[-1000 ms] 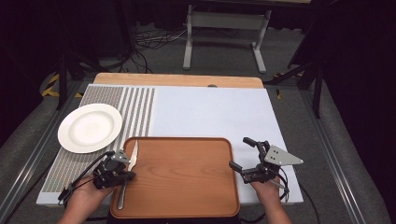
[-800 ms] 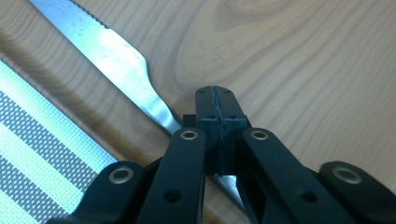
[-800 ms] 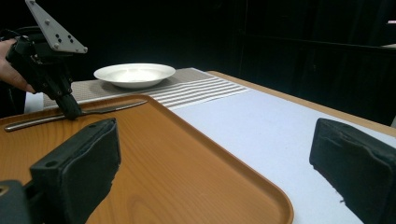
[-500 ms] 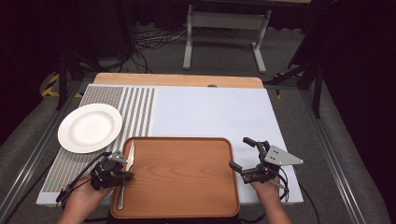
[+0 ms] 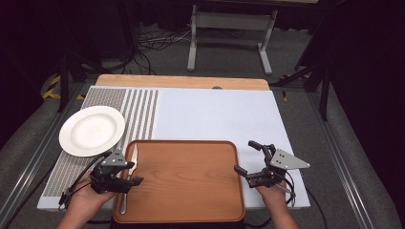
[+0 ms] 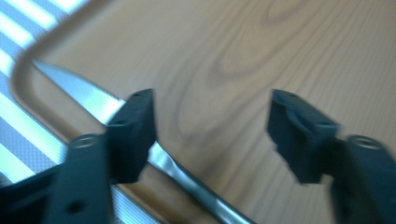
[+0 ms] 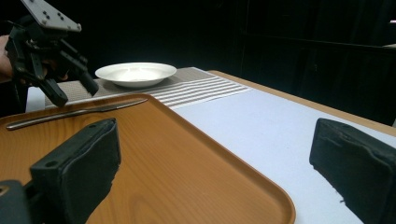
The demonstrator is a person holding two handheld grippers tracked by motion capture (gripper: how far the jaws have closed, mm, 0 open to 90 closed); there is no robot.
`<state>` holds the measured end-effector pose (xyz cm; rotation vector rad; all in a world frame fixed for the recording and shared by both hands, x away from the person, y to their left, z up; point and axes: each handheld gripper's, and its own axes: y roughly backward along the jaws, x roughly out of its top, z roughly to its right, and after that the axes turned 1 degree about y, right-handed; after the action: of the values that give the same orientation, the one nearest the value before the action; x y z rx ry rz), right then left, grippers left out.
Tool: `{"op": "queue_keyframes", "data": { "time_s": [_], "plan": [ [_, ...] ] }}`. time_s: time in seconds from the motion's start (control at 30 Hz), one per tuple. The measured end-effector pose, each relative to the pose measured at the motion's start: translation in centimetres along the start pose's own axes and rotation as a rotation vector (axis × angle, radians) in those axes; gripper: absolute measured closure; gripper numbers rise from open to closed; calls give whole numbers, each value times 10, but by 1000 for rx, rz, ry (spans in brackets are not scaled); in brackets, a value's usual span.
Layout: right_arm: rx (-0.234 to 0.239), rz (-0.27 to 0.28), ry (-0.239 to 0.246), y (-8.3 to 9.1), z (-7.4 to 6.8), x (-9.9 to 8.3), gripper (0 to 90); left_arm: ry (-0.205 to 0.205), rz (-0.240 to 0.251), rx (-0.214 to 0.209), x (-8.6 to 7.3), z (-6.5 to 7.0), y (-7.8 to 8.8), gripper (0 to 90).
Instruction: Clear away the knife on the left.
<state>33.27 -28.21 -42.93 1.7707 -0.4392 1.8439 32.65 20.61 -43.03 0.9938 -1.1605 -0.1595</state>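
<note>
From where I stand the wooden tray (image 5: 184,181) sits at the near edge of the table, and a table knife (image 5: 128,179) lies along the tray's left rim, at about nine o'clock on it, blade tip toward twelve o'clock and handle running back toward the person. The left gripper (image 5: 125,177) hovers right over the knife's middle with its jaws spread wide and nothing between them; in the left gripper view one jaw hangs above the blade while the other is well out over bare wood. The right gripper (image 5: 248,160) waits at the tray's three o'clock edge, jaws also wide apart and empty, one over the tray and one over the pale mat (image 5: 215,114). A white plate (image 5: 91,130) rests on the striped part of the mat, off toward ten o'clock from the tray. The risk I see is the knife itself: it lies flat and thin against the raised rim, so closing jaws could skate over it, or pinch it off-centre so it swings down at one end. The rim may also block a jaw from getting beneath it, and a hard push could shove the tray.
</note>
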Motion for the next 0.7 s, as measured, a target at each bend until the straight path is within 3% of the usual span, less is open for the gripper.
{"op": "queue_keyframes", "data": {
  "time_s": [0.07, 0.23, 0.3, 0.33, 0.37, 0.4, 0.43, 0.5, 0.57, 0.7],
  "plan": [
    [1, -2, 2, 0, -1, 0, 25, 2, 38, -4, 0, -2, 3, 192],
    [2, -4, 0, 0, -1, 0, 25, 9, 168, -19, -6, -8, 13, 119],
    [3, -8, 0, 0, -1, 0, 25, 14, 269, -22, -13, -13, 20, 94],
    [3, -8, 0, 0, -1, 0, 25, 14, 269, -22, -13, -13, 20, 84],
    [4, -7, -2, 0, -1, 0, 25, 17, 308, -22, -16, -15, 23, 84],
    [5, -10, -1, 0, -1, 0, 25, 17, 378, -15, -22, -19, 27, 63],
    [6, -12, -3, -1, -1, 0, 25, 17, 378, -15, -22, -19, 27, 61],
    [7, -14, -4, -1, -1, -1, 25, 15, 458, -12, -33, -23, 31, 55],
    [5, -17, -2, -1, -1, -1, 25, 15, 473, -4, -37, -25, 32, 53],
    [2, -28, -8, 0, 0, -2, 24, 33, 563, 13, -56, -34, 32, 49]
  ]
}}
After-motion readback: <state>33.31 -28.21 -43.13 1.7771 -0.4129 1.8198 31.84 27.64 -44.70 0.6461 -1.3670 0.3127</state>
